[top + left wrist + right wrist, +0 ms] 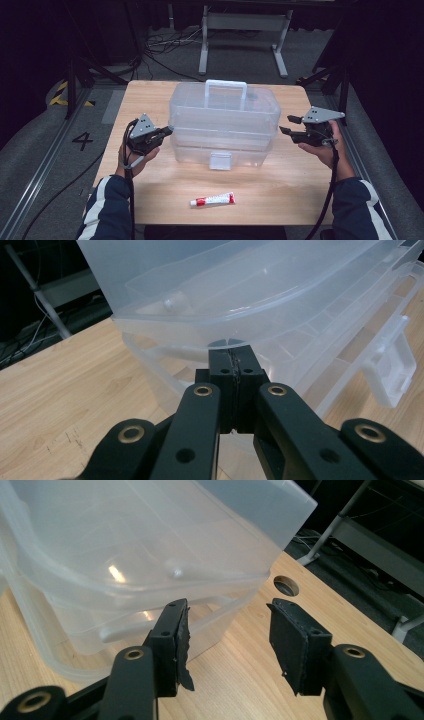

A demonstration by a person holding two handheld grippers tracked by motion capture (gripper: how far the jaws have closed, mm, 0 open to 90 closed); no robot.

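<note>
A clear plastic box [223, 120] with a handle on its lid and a front latch stands in the middle of the wooden table [150, 100]. My left gripper [167, 131] is shut, its tips against the box's left side just under the lid's rim [220, 342]. My right gripper [290, 125] is open beside the box's right end, nothing between its jaws; in the right gripper view the box [140, 565] lies just ahead of the pads [180, 630]. A red and white tube [212, 200] lies near the table's front edge.
A round hole [286, 585] is cut in the tabletop near the box's right end. Beyond the table stand a white metal frame [245, 30] and loose cables on the floor. Bare wood runs along the front around the tube.
</note>
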